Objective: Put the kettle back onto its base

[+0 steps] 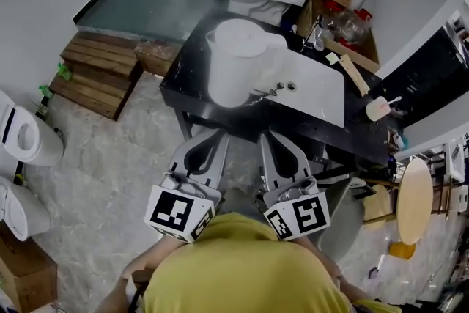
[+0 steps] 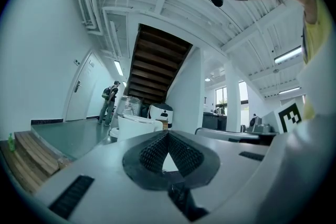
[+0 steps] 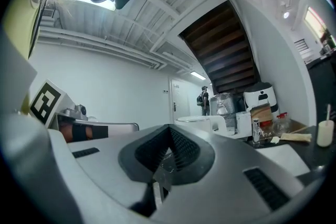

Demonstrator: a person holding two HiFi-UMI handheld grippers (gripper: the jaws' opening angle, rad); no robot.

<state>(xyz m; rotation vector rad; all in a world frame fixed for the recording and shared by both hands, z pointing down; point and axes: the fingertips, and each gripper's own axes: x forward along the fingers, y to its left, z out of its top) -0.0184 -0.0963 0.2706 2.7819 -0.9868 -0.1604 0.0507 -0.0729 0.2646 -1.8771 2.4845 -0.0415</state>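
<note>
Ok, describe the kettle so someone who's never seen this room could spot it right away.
Find the black table in front of the person. On its left half stands the kettle, a tall, round white jug. Unlike the flat white slab beside it, it stands upright.

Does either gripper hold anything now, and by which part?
Nothing is held. The left gripper and the right gripper are both shut and empty, well short of the white kettle.
</note>
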